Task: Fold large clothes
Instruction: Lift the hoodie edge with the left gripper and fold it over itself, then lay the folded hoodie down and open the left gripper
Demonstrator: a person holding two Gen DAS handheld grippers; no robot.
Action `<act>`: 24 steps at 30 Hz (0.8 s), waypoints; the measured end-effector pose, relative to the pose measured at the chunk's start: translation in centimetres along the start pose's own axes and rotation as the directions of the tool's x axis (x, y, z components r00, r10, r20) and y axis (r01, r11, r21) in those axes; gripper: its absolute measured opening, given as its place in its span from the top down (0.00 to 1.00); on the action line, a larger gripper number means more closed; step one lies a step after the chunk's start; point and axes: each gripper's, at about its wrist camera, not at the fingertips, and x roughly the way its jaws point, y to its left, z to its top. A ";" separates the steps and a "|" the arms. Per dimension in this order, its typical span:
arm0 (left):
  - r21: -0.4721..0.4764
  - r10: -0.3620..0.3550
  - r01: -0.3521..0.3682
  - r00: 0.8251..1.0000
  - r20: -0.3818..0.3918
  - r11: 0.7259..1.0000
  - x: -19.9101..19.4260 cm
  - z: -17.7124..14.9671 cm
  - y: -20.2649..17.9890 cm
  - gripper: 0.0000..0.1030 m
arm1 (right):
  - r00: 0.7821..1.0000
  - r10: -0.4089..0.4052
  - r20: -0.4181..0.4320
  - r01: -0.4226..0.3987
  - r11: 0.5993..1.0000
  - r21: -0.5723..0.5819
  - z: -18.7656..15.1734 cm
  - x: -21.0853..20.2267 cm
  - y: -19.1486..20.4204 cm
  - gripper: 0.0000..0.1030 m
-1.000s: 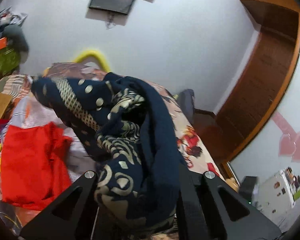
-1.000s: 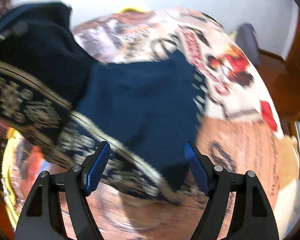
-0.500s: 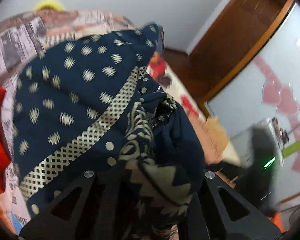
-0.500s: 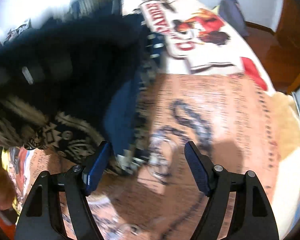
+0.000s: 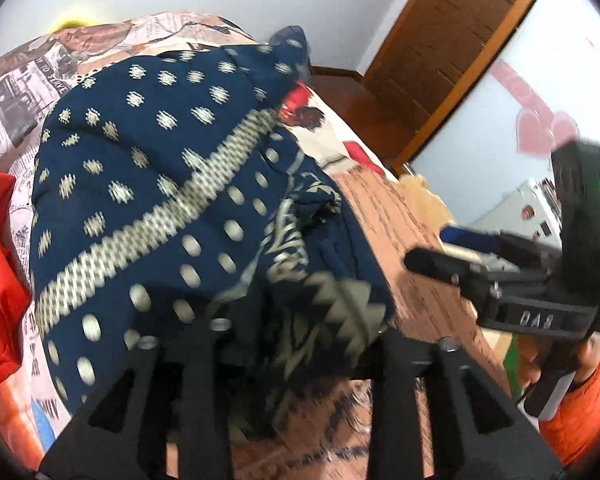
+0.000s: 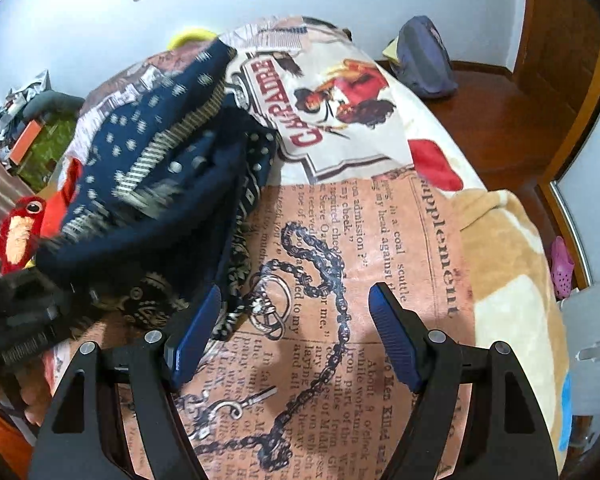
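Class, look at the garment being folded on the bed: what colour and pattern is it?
The garment is navy blue with cream dots and a cream woven band; the left wrist view shows it best.

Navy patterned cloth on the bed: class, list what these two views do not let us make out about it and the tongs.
- Left wrist view: the left tongs are opening, but the navy cloth covers their tips, so any contact is hidden.
- Both views: the cloth is bunched and blurred, so its type and edges are unclear.
- Right wrist view: the right tongs are open over the printed bedcover; the cloth's near edge is blurred.
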 end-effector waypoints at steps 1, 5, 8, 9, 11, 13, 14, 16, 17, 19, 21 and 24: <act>0.013 0.005 -0.005 1.000 0.003 1.000 -0.5 -0.2 -0.4 0.64 | 1.000 -0.001 0.006 0.001 1.000 -0.004 -0.1 -0.4 0.2 0.29; 0.078 0.023 -0.026 0.999 0.044 0.997 -3.5 -0.1 -2.2 0.64 | 1.000 -0.004 0.029 0.006 0.999 -0.037 -0.2 -1.6 1.3 0.29; 0.123 0.025 -0.038 0.994 0.106 0.992 -6.7 -0.1 -3.0 0.61 | 0.998 -0.007 0.055 0.011 0.998 -0.069 0.0 -1.9 1.8 0.29; 0.129 0.031 -0.047 0.992 0.124 0.990 -7.9 -0.6 -3.1 0.58 | 0.998 -0.004 0.064 0.009 0.997 -0.075 0.1 -2.0 2.0 0.29; 0.136 0.069 -0.094 0.981 0.180 0.986 -10.3 -0.4 -2.4 0.55 | 0.996 0.009 0.086 -0.002 0.997 -0.082 0.5 -2.6 2.3 0.29; 0.135 0.104 -0.135 0.970 0.219 0.982 -11.9 0.2 -2.4 0.48 | 0.994 0.027 0.109 -0.017 0.996 -0.086 1.1 -3.2 2.9 0.29; 0.128 0.125 -0.158 0.964 0.235 0.979 -12.5 0.4 -1.8 0.45 | 0.993 0.034 0.115 -0.023 0.996 -0.089 1.3 -3.3 3.2 0.29; 0.112 0.186 -0.221 0.948 0.259 0.969 -12.8 0.8 0.0 0.39 | 0.989 0.061 0.134 -0.047 0.993 -0.105 2.3 -3.5 4.1 0.29; 0.105 0.223 -0.256 0.940 0.257 0.961 -12.4 1.0 1.0 0.39 | 0.988 0.068 0.139 -0.053 0.992 -0.113 2.6 -3.4 4.5 0.29; 0.088 0.282 -0.307 0.933 0.223 0.948 -11.1 1.4 3.2 0.39 | 0.985 0.091 0.146 -0.071 0.988 -0.137 3.5 -2.8 5.7 0.29; 0.068 0.295 -0.311 0.939 0.175 0.948 -9.6 1.1 5.2 0.39 | 0.984 0.108 0.142 -0.086 0.984 -0.154 4.1 -1.7 6.8 0.29; 0.052 0.308 -0.314 0.947 0.095 0.948 -6.3 0.1 7.7 0.39 | 0.987 0.122 0.105 -0.103 0.981 -0.163 4.5 0.9 7.6 0.29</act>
